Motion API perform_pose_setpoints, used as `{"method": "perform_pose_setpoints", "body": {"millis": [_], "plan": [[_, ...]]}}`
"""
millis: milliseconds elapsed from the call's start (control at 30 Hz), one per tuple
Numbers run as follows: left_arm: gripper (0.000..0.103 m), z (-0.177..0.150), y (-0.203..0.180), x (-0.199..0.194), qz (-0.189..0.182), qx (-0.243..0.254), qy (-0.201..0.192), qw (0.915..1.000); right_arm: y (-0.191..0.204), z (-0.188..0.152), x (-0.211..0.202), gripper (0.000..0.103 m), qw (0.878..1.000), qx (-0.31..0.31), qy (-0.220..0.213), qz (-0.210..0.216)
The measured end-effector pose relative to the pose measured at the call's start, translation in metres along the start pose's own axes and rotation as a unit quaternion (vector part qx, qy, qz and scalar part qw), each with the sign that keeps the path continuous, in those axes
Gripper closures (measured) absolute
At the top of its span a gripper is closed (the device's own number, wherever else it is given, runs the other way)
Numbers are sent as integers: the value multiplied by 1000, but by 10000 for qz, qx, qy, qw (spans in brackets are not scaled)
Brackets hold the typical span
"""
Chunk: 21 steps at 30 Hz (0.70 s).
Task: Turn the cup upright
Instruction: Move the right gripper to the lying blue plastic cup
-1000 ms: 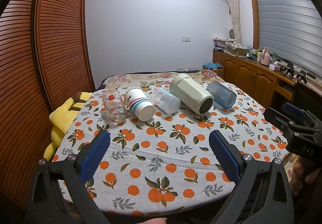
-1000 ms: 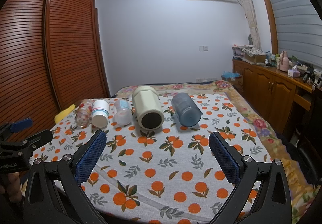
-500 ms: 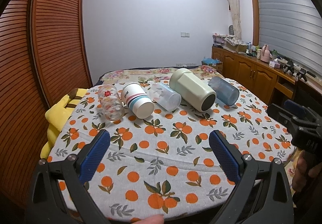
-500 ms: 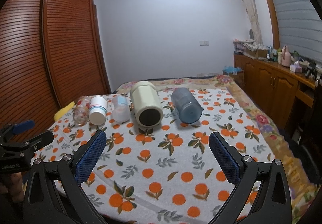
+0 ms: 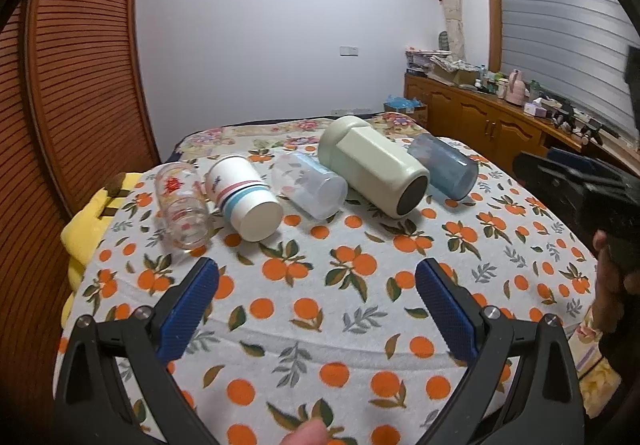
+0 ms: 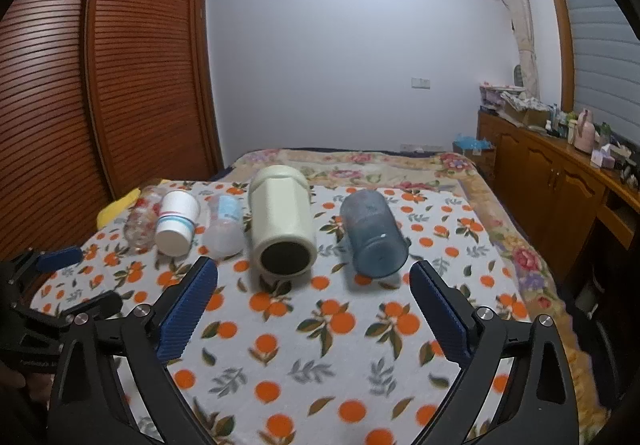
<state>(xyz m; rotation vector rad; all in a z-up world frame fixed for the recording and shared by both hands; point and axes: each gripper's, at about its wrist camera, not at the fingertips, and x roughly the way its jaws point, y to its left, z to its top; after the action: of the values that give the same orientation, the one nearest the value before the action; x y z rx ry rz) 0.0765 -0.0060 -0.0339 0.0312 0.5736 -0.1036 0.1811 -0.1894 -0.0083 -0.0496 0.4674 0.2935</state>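
Several cups lie on their sides in a row on the orange-print cloth: a clear glass with red print, a white paper cup with stripes, a frosted plastic cup, a big cream tumbler and a blue cup. In the right wrist view the cream tumbler and the blue cup lie just ahead. My left gripper is open and empty, short of the row. My right gripper is open and empty, near the tumbler and blue cup.
The table carries the cloth; its near edge is close under both grippers. A yellow plush toy lies at the left edge. A wooden wardrobe stands left, a wooden sideboard right. A bed lies behind the table.
Both grippers have moved forward toward the row of cups, which now look larger. The left one has swung left. Both jaws stay open. No cup has moved.
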Motion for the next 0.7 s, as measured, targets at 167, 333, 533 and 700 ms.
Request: {"method": "perform_pose_setpoints", "body": {"millis": [167, 333, 533, 700], "plan": [[4, 7, -5, 12, -159, 118, 56, 9998, -17, 13, 23, 10, 9997, -28, 241, -23], [5, 16, -5, 28, -321, 146, 167, 9992, -34, 25, 51, 11, 9981, -79, 618, 8], [12, 24, -6, 40, -548, 221, 291, 9978, -53, 35, 94, 16, 9925, -7, 1218, 88], [13, 31, -6, 45, -557, 312, 241, 9977, -60, 39, 133, 21, 9842, -14, 1758, 192]]}}
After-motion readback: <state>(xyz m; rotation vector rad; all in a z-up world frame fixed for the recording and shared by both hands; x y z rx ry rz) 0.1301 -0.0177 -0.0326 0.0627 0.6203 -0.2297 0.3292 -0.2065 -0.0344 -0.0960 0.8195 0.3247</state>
